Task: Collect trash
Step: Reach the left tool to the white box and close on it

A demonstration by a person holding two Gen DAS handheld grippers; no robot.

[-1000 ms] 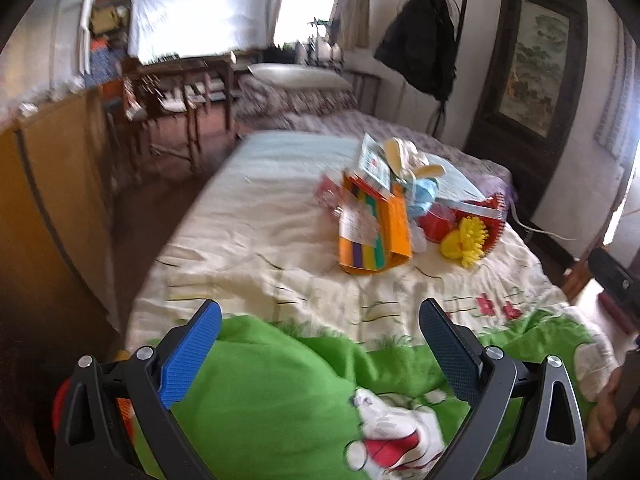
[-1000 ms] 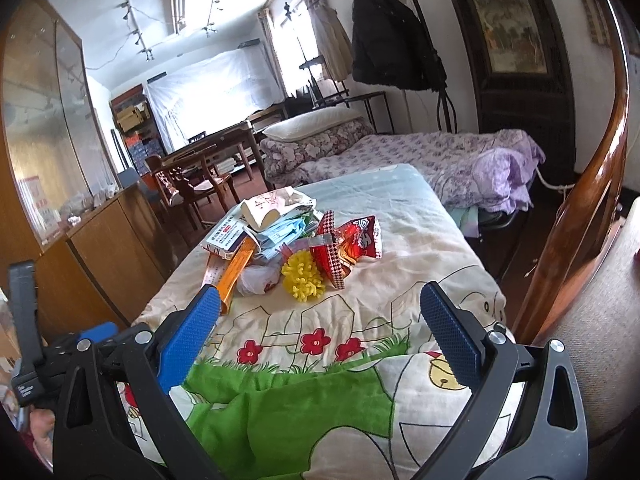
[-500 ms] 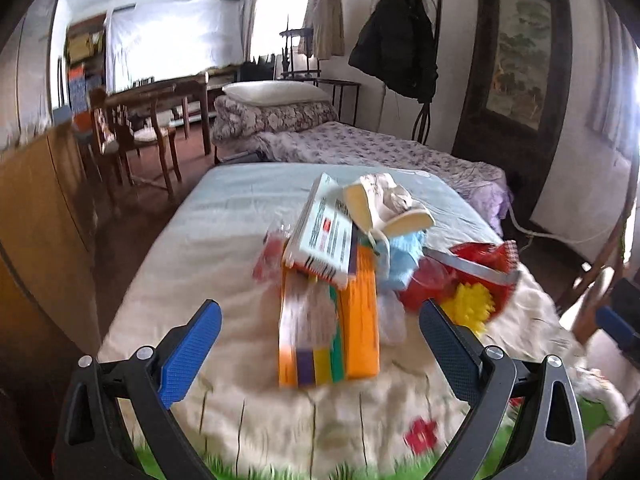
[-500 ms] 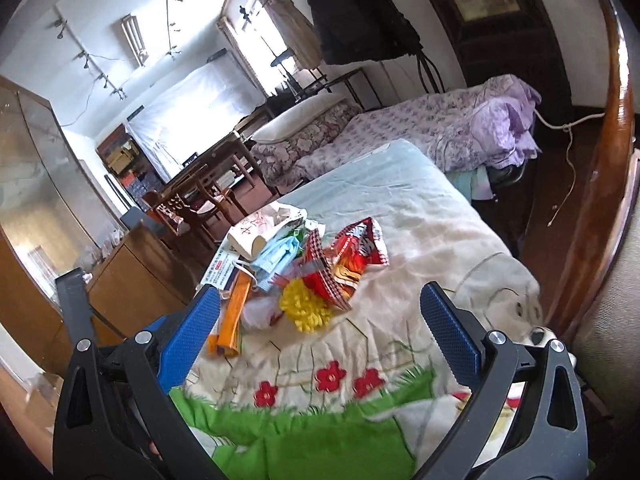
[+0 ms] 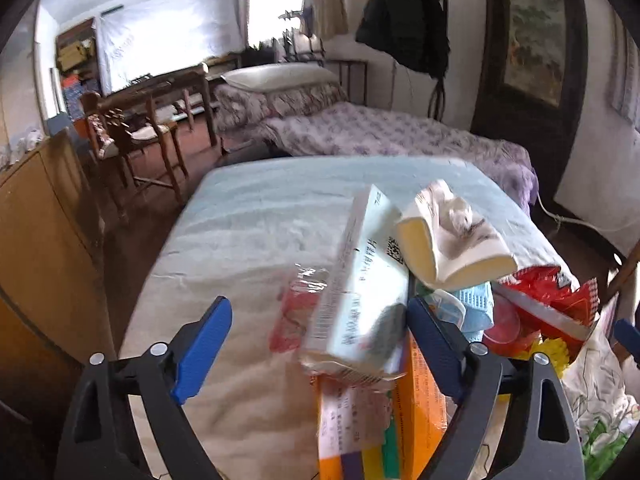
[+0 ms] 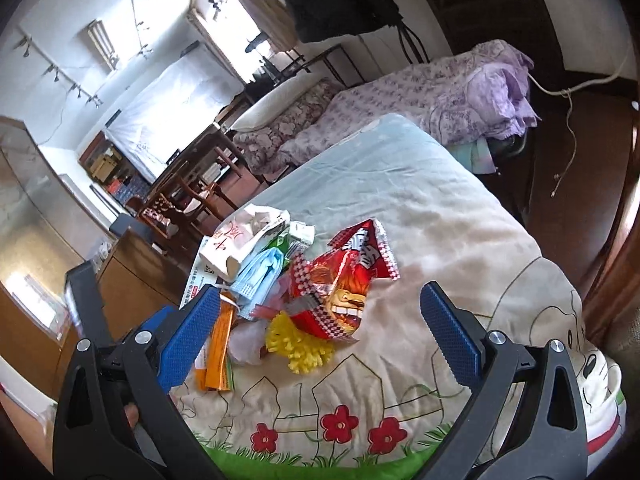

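Pale box: a long white-and-mint carton [image 5: 360, 292] tops the trash pile [image 6: 280, 292] on the quilted bed [image 5: 260, 232], resting on an orange packet [image 5: 420, 412].
Long axis: it runs away from the camera, roughly in line with the fingers.
Left gripper [image 5: 316, 344]: jaws closing, box between them; the right pad sits at the box's edge, the left pad is well apart. Not yet gripped.
Right gripper [image 6: 316, 336]: wide, nothing held, hovering before the pile; red snack bag [image 6: 344, 284] and yellow frilly item [image 6: 300, 344] lie between its jaws, further ahead.
Nearer hand: left, by my reading.
Neighbours: cream folded wrapper [image 5: 448, 236], blue mask [image 6: 260, 272].
Beyond: second bed with purple covers [image 5: 392, 136], wooden chair [image 5: 132, 128].
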